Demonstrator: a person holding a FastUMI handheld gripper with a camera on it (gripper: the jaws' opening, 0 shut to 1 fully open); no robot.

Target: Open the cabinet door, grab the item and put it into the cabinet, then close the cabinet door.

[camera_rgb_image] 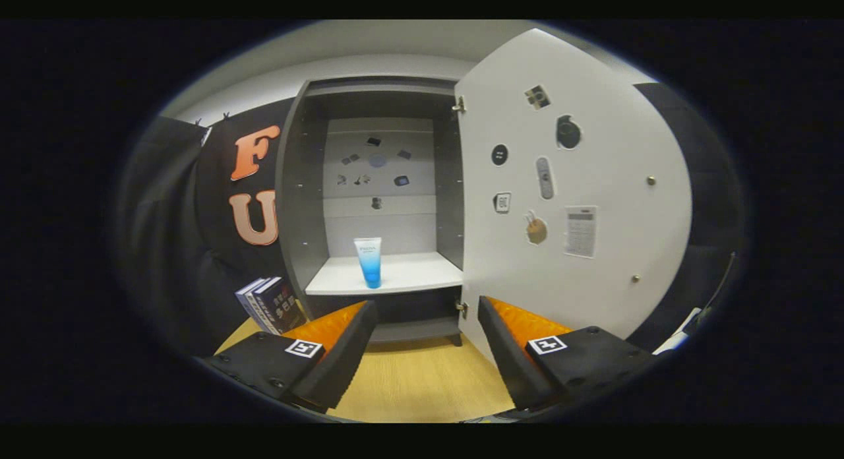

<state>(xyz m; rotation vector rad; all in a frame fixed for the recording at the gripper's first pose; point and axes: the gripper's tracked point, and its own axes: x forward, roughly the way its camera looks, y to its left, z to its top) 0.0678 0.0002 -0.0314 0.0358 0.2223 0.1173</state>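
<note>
The gripper (427,343) hangs spread and empty above the bench (415,380), short of the cabinet (300,202). Beyond its fingers the tube (369,261) stands upright on the shelf (422,271), so the open door (593,182) probably awaits closing.

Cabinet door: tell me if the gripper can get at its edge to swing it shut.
Probably yes. The gripper is open and holds nothing, the cabinet door stands wide open just ahead of the right finger, and nothing lies between them. The tube stands upright on the shelf.
</note>
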